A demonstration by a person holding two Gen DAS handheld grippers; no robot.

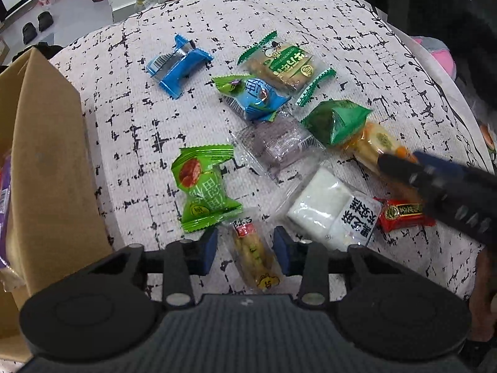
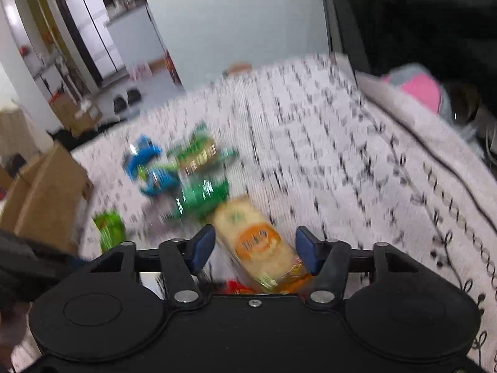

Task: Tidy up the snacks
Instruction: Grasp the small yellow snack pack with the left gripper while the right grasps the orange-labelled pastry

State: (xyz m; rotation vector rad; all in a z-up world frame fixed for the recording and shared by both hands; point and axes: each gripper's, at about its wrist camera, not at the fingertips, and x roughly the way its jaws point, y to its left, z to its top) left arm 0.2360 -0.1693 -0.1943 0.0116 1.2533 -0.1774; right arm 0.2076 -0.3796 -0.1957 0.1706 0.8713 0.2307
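Several wrapped snacks lie scattered on a white cloth with black dashes (image 1: 192,118). My left gripper (image 1: 244,250) points down at a clear packet of yellowish biscuits (image 1: 254,258), which lies between its blue pads; small gaps show at the pads, so it is open. A light green packet (image 1: 203,186) and a white packet (image 1: 329,211) flank it. My right gripper (image 2: 255,248) is open around a yellow-and-orange cracker packet (image 2: 257,245), with a gap on the left side. In the left wrist view the right gripper (image 1: 394,163) hangs over that cracker packet (image 1: 372,143), beside a red packet (image 1: 403,213).
A brown cardboard box (image 1: 46,161) stands at the cloth's left edge. Blue (image 1: 178,65), green (image 1: 335,121) and purple (image 1: 279,143) packets lie in the middle. A pink and grey soft thing (image 2: 419,90) lies at the far right. Bottles and shoes are on the floor behind.
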